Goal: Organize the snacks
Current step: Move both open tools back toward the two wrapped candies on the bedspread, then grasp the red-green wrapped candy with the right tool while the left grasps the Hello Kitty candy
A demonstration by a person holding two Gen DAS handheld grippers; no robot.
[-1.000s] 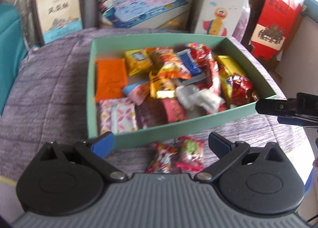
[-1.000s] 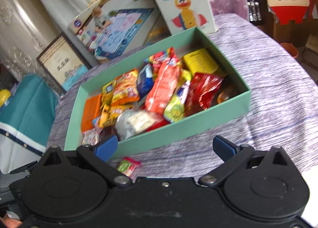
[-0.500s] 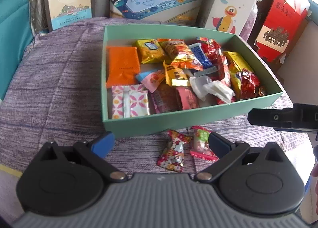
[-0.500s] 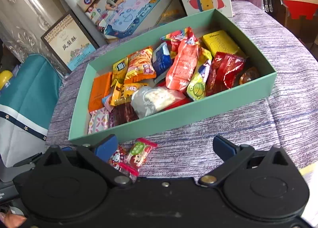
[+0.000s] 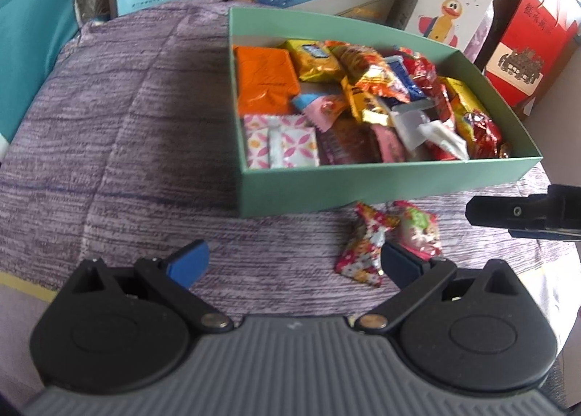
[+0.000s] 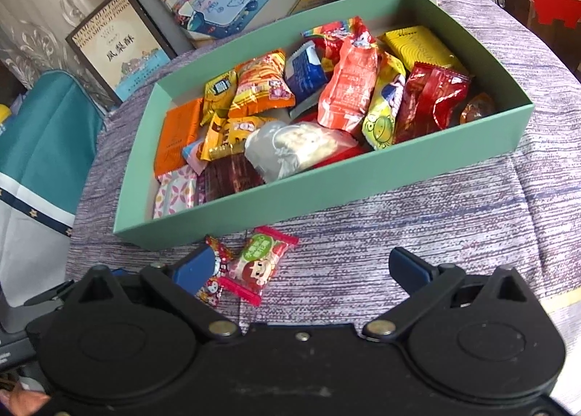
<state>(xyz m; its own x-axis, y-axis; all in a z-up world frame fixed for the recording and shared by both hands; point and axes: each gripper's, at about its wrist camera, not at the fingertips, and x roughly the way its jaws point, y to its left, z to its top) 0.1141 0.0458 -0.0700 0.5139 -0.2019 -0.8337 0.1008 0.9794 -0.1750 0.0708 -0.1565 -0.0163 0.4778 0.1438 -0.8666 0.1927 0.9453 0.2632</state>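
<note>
Both my left gripper [image 5: 294, 263] and right gripper [image 6: 303, 265] are spread wide, holding nothing. Two small red wrapped candies [image 6: 254, 265] lie on the purple woven cloth [image 5: 127, 147], at six o'clock of the mint-green cardboard snack box [image 6: 326, 194]. A framed sign [image 6: 120, 49] reads "风梨酥".

My left gripper [image 5: 294, 263] has a ribbed grey body with two round black housings, black link arms on silver rivets, and blue pads [image 5: 189, 263] on the fingers. My right gripper [image 6: 305, 269] is the same build but all black and a bit scuffed, with one small screw [image 6: 302, 336] mid-body and dark blue pads [image 6: 412, 269].
</note>
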